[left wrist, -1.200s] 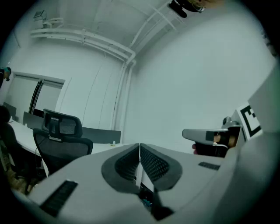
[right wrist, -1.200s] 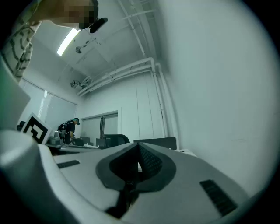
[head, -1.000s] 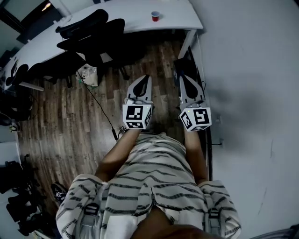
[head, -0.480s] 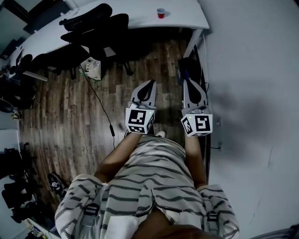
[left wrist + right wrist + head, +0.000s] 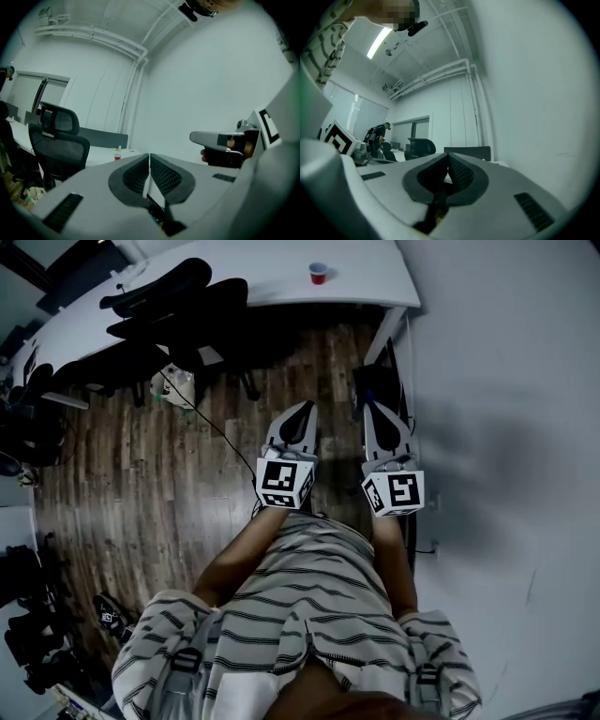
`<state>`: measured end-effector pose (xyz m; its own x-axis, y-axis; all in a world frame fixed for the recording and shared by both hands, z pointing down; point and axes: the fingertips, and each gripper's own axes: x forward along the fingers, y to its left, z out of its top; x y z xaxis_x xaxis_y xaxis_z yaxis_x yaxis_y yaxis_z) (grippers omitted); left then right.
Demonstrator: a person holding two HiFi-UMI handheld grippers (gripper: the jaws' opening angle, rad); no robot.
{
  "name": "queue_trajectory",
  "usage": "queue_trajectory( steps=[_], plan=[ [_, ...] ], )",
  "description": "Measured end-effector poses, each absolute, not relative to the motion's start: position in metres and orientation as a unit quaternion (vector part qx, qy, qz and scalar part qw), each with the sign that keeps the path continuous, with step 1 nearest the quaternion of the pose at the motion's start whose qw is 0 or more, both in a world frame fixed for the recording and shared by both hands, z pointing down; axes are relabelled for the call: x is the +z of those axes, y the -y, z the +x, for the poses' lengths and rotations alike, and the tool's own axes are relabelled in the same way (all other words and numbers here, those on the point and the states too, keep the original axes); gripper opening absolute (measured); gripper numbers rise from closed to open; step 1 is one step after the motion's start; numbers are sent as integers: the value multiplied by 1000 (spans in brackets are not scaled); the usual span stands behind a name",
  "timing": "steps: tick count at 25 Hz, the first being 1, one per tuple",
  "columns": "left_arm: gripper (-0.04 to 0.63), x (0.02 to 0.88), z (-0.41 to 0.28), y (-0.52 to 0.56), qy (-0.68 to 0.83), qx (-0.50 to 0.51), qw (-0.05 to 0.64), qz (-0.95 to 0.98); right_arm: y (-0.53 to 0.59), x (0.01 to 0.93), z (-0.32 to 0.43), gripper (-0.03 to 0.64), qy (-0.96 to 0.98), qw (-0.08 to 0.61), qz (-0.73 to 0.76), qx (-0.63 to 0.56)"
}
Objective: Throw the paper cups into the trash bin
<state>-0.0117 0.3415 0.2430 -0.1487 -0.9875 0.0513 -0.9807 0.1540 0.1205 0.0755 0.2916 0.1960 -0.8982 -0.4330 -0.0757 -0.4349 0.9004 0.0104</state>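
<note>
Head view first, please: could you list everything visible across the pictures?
cup: one, red, on the table near its wall end
table: one, white, along the top
chairs: at least two, black, at the table
cable: one, black, on the floor
floor: brown wood
wall: white, right side
shirt: striped, on the person
left gripper: grey, shut, empty
right gripper: grey, shut, empty
</note>
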Motion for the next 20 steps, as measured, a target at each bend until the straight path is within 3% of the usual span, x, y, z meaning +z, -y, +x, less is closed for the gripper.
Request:
queue_trajectory(
  steps=[20],
  plan=[
    [25,225,-166,-125,751,0,75,656,-85,180,-84,9,-973,16,-230,-6]
  ],
)
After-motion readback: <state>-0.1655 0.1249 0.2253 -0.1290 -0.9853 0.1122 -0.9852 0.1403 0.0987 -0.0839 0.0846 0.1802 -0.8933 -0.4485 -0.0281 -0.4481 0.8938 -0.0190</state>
